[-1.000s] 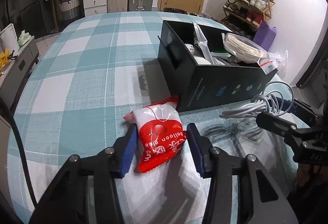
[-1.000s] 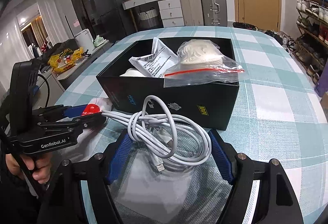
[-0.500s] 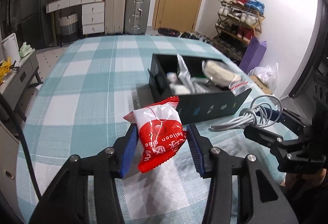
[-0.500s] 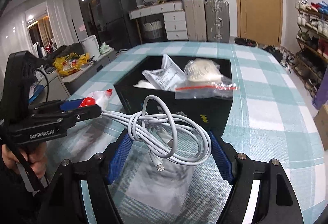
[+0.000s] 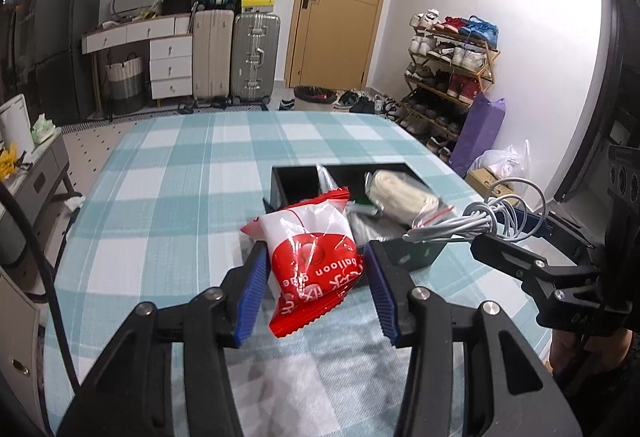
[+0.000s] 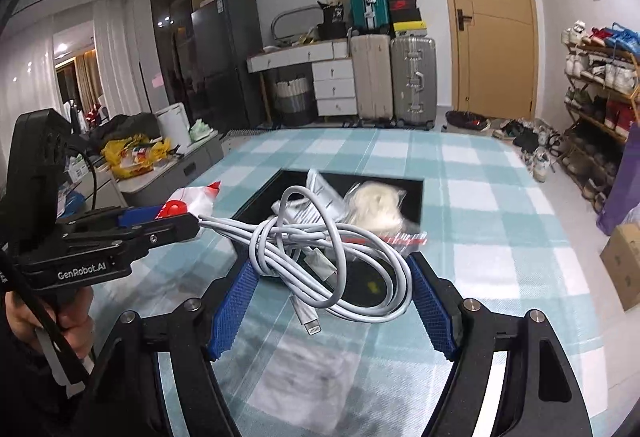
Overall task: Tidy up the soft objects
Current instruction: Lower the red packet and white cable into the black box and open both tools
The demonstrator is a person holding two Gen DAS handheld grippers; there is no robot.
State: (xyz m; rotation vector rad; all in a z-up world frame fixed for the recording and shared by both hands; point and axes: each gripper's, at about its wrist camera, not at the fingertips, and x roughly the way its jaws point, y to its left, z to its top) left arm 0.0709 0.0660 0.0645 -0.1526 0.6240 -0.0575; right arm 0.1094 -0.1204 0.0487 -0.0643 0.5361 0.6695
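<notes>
Gripping one red-white packet [image 5: 310, 257], left gripper [image 5: 316, 277] clenched; right gripper [image 6: 332, 297] clamps one coiled cable [image 6: 320, 253]; one black box [image 6: 416, 197] holds two visible bags.

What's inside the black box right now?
In the black box: a zip bag with a cream bundle and a white foil pouch. The held white cable and red-and-white packet cover the near part.
</notes>
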